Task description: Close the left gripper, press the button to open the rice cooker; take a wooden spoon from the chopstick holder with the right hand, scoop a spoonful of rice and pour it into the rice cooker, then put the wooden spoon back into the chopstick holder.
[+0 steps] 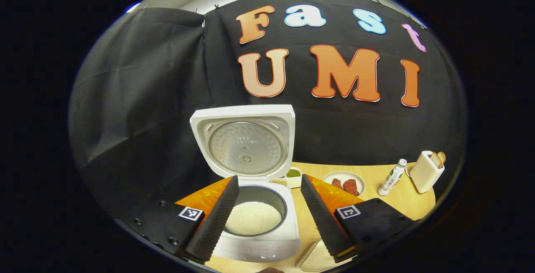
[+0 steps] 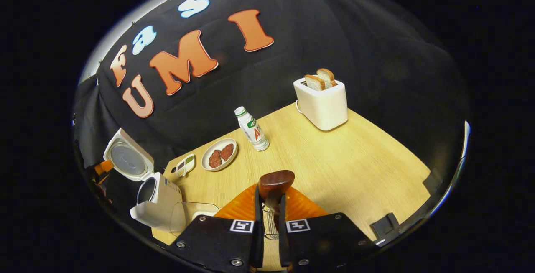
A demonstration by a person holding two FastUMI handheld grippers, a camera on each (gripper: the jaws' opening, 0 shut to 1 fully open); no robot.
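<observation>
In the left gripper view the white rice cooker (image 1: 255,223) stands just ahead with its lid (image 1: 244,143) raised. White rice lies in its inner pot (image 1: 253,218). My left gripper (image 1: 269,179) is open, one finger on each side of the pot, holding nothing. In the right gripper view my right gripper (image 2: 269,200) is shut on the handle of a dark wooden spoon (image 2: 276,182), whose bowl sticks up above the fingertips. A wire chopstick holder (image 2: 271,223) shows between the fingers below. The open rice cooker (image 2: 156,200) stands far left.
On the wooden table (image 2: 342,168) stand a plate of meat pieces (image 2: 219,154), a small sectioned dish (image 2: 186,165), a white bottle (image 2: 252,128) and a toaster with bread (image 2: 322,101). A clear container (image 2: 192,214) sits beside the cooker.
</observation>
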